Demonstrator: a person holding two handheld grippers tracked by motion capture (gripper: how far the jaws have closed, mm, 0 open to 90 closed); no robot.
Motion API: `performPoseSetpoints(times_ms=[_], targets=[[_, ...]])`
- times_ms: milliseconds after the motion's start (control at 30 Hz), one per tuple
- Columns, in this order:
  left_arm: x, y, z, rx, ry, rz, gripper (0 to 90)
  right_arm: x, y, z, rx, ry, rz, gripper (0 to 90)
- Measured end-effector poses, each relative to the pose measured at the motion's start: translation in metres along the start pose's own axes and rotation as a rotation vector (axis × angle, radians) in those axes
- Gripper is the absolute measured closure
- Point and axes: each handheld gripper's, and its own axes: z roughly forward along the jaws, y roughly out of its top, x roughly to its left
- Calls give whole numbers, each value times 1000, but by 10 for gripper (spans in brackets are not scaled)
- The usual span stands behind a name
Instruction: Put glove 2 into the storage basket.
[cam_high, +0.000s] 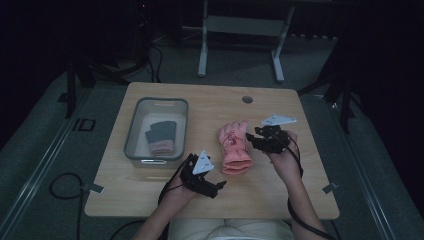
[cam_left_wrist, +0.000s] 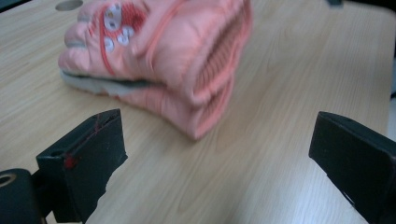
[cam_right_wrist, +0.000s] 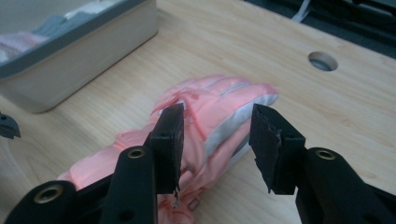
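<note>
A pink padded glove (cam_high: 235, 147) lies flat on the wooden table (cam_high: 280, 185), fingers pointing away from me. My right gripper (cam_high: 251, 140) hovers at the glove's right side, just over its finger end. In the right gripper view its jaws (cam_right_wrist: 217, 114) stand apart above the glove (cam_right_wrist: 210, 93) without pressing on it. My left gripper (cam_high: 220, 186) sits near the front edge, left of the glove's cuff. The left gripper view shows its jaws (cam_left_wrist: 217, 128) wide open, with the ribbed cuff of the glove (cam_left_wrist: 177, 51) lying ahead of them.
A clear grey bin (cam_high: 131, 135) stands at the table's left and holds a second glove (cam_high: 161, 137), grey and pink. The bin (cam_right_wrist: 93, 42) also appears in the right gripper view. A round cable hole (cam_high: 247, 99) sits near the far edge.
</note>
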Motion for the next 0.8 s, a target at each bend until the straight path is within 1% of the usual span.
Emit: performPoseSetpoints(times_ms=[33, 67, 133, 167, 200, 233, 267, 300, 333, 367, 400, 433, 467, 500, 533, 567, 633, 667, 700, 733, 767, 800], targets=[[0, 5, 1, 3, -10, -2, 32, -1, 0, -1, -2, -1, -2, 555], [1, 11, 3, 19, -19, -2, 34, -3, 0, -2, -5, 3, -5, 556], [2, 22, 6, 28, -34, -4, 34, -7, -1, -3, -9, 10, 4, 561], [2, 22, 6, 28, -34, -4, 37, -8, -2, -3, -5, 11, 7, 562], [5, 33, 9, 35, -31, -3, 41, -10, -3, -4, -8, 11, 9, 565], [7, 38, 10, 23, -26, -3, 41, -11, -3, -4, -10, 17, 14, 568], [10, 43, 12, 16, -33, -9, 41, -13, -4, -4, -14, 27, 16, 568], [10, 43, 12, 16, -33, -9, 41, -14, -4, -4, -16, 27, 13, 568], [14, 49, 13, 17, -26, -12, 42, -14, -5, -4, -14, 21, 10, 567], [24, 58, 15, 2, -20, -44, 48, -15, -5, -3, -13, 23, 10, 566], [29, 62, 16, 3, -8, -62, 54, -16, -6, -2, -11, 24, 9, 566], [34, 66, 16, -4, 19, -73, 62, -17, -6, -2, -10, 19, 7, 566], [34, 66, 16, -4, 19, -73, 68, -17, -6, -2, -10, 19, 7, 566], [43, 74, 18, -10, 43, -97, 81, -17, -6, 0, -15, 23, 15, 568], [43, 74, 18, -10, 43, -97, 96, -17, -6, 0, -15, 23, 15, 568], [48, 78, 20, -12, 60, -103, 96, -17, -5, 0, -18, 18, 13, 577], [56, 84, 24, -3, 75, -120, 136, -15, -3, 3, -21, 18, 5, 580], [59, 86, 25, -7, 68, -131, 140, -14, -1, 5, -24, 17, 4, 584], [63, 88, 28, 0, 64, -153, 142, -13, 0, 7, -22, 17, 0, 589], [64, 90, 30, 11, 80, -150, 149, -11, 1, 10, -22, 20, -4, 589], [64, 90, 30, 11, 80, -150, 158, -11, 1, 10, -22, 20, -4, 589], [69, 91, 37, 52, 103, -147, 158, -8, 4, 18, -28, 31, 5, 598]])
